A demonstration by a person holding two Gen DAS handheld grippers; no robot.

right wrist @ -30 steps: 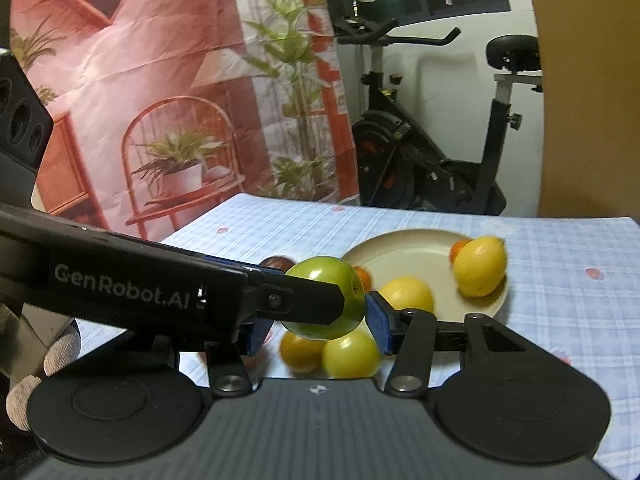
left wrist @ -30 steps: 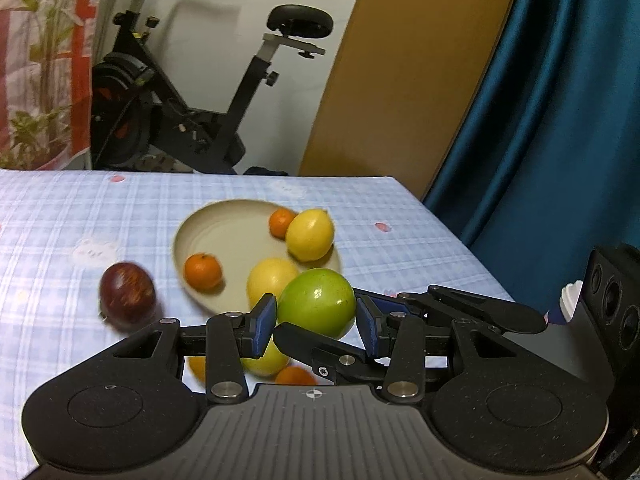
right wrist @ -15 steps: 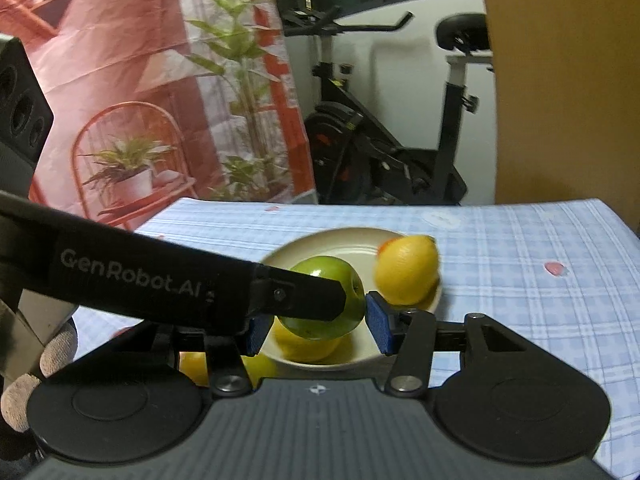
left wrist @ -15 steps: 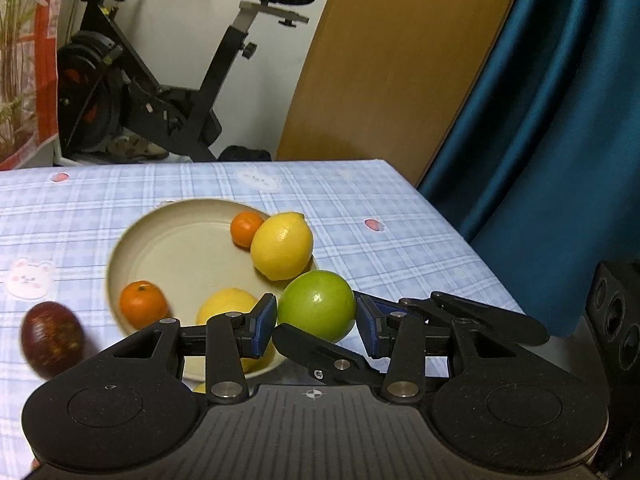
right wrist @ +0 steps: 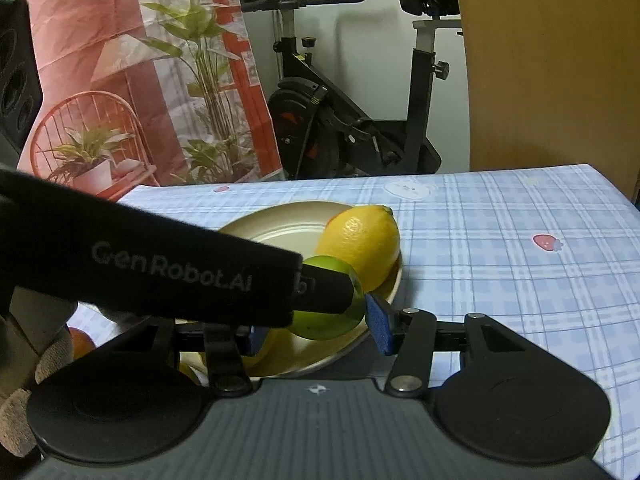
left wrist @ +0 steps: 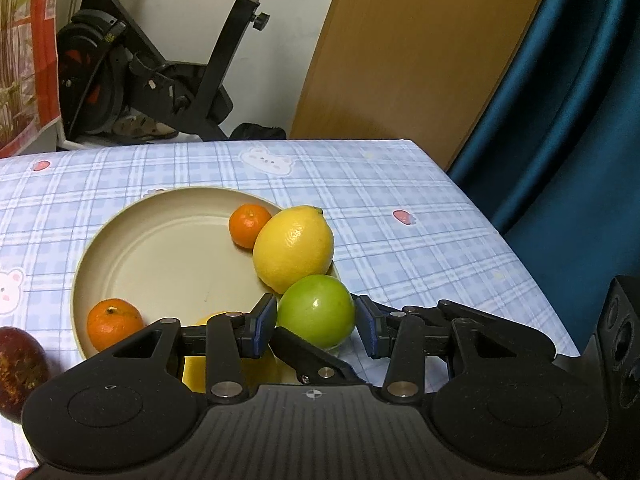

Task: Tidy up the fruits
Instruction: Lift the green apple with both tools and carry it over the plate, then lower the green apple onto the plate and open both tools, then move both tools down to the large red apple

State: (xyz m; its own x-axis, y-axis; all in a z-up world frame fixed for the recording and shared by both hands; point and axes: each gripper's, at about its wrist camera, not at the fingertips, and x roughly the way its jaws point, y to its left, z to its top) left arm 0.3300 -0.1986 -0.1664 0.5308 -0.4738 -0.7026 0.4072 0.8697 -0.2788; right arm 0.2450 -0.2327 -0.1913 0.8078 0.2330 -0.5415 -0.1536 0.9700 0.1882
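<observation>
Behind left claw (right wrist: 316, 316) arm, green fruit (left wrist: 316, 311) half hidden; both claws grip it.

Black exercise bike (left wrist: 168, 76) by white wall (left wrist: 280, 60), wooden panel (left wrist: 420, 52), teal curtain (left wrist: 568, 100), plant-print hanging (right wrist: 140, 72)

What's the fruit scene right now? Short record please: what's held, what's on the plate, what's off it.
Held: round green fruit, between the pads of the left gripper and the right gripper
Plate: round beige plate with a large yellow lemon, a small orange mandarin beside it, a second mandarin by the left rim
Off plate: dark red round fruit on the blue checked tablecloth
</observation>
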